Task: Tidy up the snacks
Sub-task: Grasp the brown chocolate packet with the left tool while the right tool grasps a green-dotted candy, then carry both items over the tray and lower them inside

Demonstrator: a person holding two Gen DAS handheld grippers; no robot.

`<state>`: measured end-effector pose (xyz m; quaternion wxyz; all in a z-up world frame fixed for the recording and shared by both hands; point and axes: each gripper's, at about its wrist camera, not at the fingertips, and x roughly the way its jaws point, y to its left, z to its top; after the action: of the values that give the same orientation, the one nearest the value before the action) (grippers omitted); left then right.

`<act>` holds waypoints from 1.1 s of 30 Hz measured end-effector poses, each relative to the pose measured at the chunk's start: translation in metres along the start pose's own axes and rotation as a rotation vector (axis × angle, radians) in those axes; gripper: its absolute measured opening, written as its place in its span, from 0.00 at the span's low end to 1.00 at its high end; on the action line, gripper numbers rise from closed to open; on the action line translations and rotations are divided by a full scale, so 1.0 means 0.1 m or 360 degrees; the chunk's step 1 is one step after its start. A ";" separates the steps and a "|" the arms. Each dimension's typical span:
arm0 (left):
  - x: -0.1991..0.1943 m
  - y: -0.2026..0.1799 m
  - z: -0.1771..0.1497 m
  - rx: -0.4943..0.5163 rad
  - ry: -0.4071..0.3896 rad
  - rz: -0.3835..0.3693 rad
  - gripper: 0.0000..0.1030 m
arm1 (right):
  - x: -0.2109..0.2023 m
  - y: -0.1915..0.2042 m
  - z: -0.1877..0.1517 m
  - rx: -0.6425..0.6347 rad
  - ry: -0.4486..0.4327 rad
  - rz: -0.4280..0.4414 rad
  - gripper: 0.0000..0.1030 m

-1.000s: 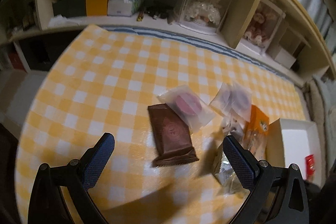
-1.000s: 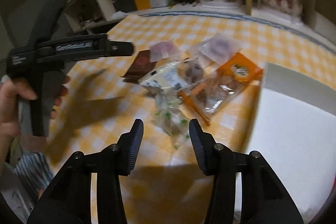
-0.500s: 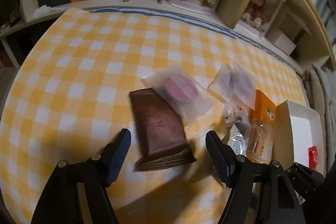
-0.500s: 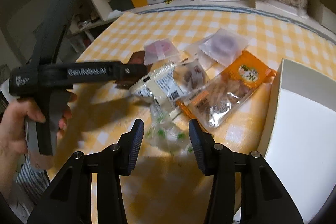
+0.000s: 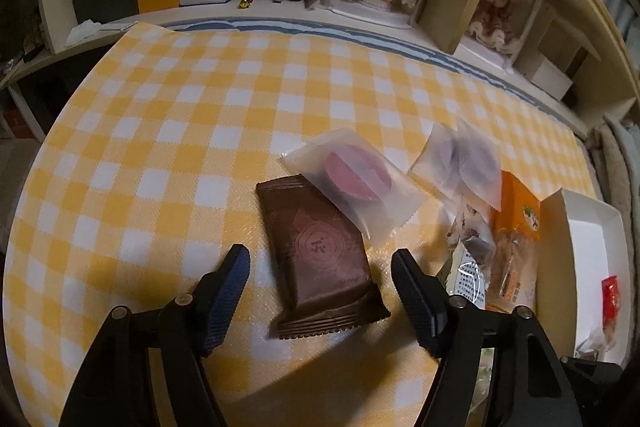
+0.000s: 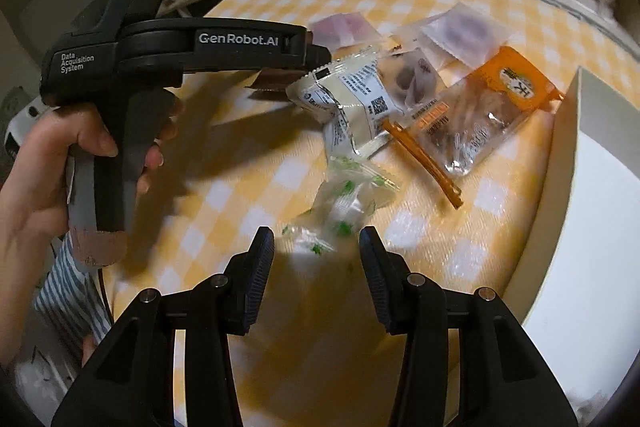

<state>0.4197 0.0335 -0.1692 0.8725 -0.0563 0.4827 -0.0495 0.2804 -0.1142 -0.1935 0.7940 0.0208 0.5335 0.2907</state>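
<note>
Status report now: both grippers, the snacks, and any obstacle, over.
Left gripper open, astride brown packet, not gripping. Right gripper open over clear green-dotted packet. Frosted pouch overlaps brown packet's far end.

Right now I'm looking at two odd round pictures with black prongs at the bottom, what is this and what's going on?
No robot here: a person holds a hand-held two-finger gripper in each hand, each with a fisheye camera looking along its fingers. One picture is from the left gripper, the other from the right gripper; the right view also shows the left hand gripping its tool. Both grippers are open and hold nothing. On the yellow checked tablecloth lie snacks: a brown packet between the left fingers, a frosted pouch with a pink round, an orange bag, and a clear green-flecked wrapper just ahead of the right fingers. A white box sits to the right.
</note>
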 end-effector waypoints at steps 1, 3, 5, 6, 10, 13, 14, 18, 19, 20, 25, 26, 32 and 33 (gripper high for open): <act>-0.01 0.00 -0.01 0.0008 0.0002 0.0011 0.62 | 0.00 -0.01 0.00 0.0045 -0.0009 -0.0009 0.45; -0.02 -0.01 -0.01 0.0024 0.0008 0.0032 0.56 | -0.01 -0.02 0.01 0.0121 -0.0027 -0.0037 0.45; -0.03 -0.03 -0.02 0.0038 0.0011 0.0036 0.54 | -0.01 -0.04 0.03 0.0204 -0.0046 -0.0065 0.45; -0.03 -0.05 -0.02 0.0049 0.0011 0.0044 0.53 | -0.01 -0.06 0.05 0.0255 -0.0061 -0.0061 0.45; 0.00 -0.13 -0.03 0.0115 0.0007 0.0081 0.51 | 0.02 -0.10 0.08 0.0476 -0.0130 0.0007 0.44; 0.01 -0.14 -0.06 0.0130 -0.0003 0.0092 0.47 | 0.07 -0.05 0.05 0.0451 -0.0149 -0.0061 0.40; 0.00 -0.13 -0.06 0.0133 -0.0002 0.0092 0.45 | 0.07 -0.03 0.04 0.0433 -0.0157 -0.0084 0.38; -0.03 -0.10 -0.08 0.0152 0.0029 0.0071 0.40 | 0.06 -0.06 0.03 0.0442 -0.0171 -0.0102 0.30; -0.05 -0.08 -0.10 0.0151 0.0041 0.0063 0.40 | 0.06 -0.08 0.02 0.0429 -0.0180 -0.0097 0.29; -0.07 -0.06 -0.10 0.0149 0.0049 0.0060 0.39 | 0.05 -0.08 0.00 0.0412 -0.0188 -0.0096 0.29; -0.19 0.00 -0.18 0.0154 0.0102 0.0072 0.39 | 0.02 -0.05 -0.07 0.0293 -0.0211 -0.0135 0.28; -0.23 0.02 -0.21 0.0152 0.0115 0.0077 0.39 | 0.01 -0.04 -0.08 0.0276 -0.0209 -0.0155 0.28; -0.41 0.05 -0.35 0.0116 0.0167 0.0075 0.39 | -0.11 0.01 -0.17 0.0211 -0.0167 -0.0232 0.27; -0.42 0.05 -0.36 0.0113 0.0169 0.0074 0.39 | -0.13 0.02 -0.18 0.0205 -0.0169 -0.0241 0.27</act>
<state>0.3672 0.0422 -0.1534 0.8481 -0.0115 0.5274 -0.0491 0.2606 -0.1238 -0.1891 0.8379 0.0470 0.5083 0.1935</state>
